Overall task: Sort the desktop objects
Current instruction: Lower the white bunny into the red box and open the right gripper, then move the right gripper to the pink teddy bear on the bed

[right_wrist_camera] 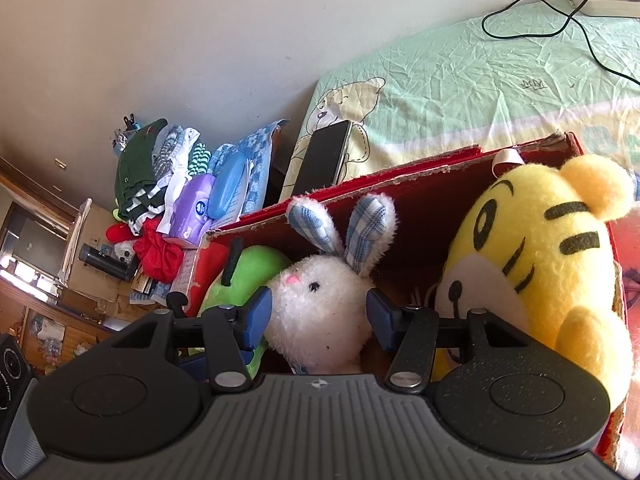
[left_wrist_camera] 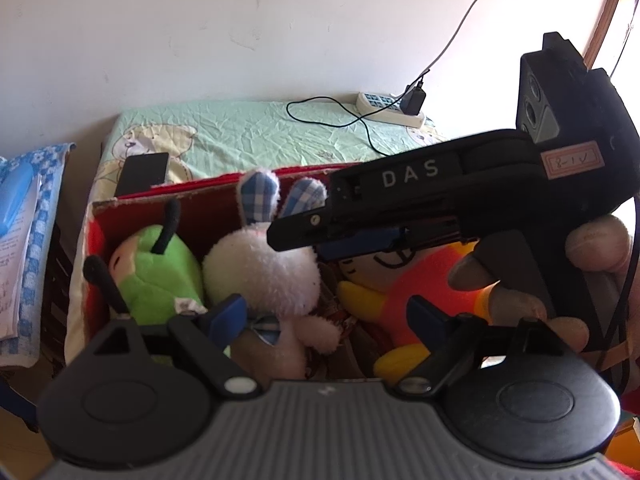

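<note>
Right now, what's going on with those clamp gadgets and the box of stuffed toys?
A person is sorting toys using a handheld two-finger gripper in each hand. Three plush toys sit in the red cardboard box: a green one, a white bunny in the middle and a yellow tiger. The right gripper is open with its fingers on either side of the bunny, not yet closed. The left gripper hovers open over the box, holding nothing.

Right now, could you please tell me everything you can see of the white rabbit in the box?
The rabbit is a fluffy white plush with a pink nose, a dark bead eye and two upright ears lined in blue check. It sits in the red box between the green toy and the yellow tiger, pressed against the green one. The open right gripper brackets its head, its fingers not visibly squeezing.
</note>
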Available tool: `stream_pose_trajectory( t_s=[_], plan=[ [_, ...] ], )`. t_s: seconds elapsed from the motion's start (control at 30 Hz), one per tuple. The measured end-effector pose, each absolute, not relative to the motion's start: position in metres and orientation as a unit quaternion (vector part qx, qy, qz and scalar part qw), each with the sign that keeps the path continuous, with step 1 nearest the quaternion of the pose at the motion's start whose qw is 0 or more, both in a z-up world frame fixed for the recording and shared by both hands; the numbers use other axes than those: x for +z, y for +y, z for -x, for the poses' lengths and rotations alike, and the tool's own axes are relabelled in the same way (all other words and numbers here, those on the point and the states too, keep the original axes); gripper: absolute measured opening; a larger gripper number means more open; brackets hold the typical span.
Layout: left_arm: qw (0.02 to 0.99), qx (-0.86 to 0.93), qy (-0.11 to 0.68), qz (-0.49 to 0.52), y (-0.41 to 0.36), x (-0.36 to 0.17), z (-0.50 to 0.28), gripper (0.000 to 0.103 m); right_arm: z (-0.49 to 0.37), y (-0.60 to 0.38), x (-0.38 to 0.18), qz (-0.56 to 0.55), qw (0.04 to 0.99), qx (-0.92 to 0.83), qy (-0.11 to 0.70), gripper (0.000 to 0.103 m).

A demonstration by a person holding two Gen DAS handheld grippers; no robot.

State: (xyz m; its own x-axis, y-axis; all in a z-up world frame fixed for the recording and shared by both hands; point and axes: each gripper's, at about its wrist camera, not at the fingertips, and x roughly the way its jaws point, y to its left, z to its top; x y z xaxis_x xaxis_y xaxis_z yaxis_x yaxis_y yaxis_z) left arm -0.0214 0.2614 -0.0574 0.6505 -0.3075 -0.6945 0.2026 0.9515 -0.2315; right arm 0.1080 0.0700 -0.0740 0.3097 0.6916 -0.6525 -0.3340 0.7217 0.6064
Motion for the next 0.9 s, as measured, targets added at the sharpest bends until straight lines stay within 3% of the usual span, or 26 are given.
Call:
stream_pose_trajectory(
  t_s=[0.9],
  plan=[
    [0.921,-0.157,0.354,0.048,0.229,-0.023,0.06,0.091,-0.06,-0.019,-0.049,-0.286,0.807,0.323,0.404,0.058]
  ],
)
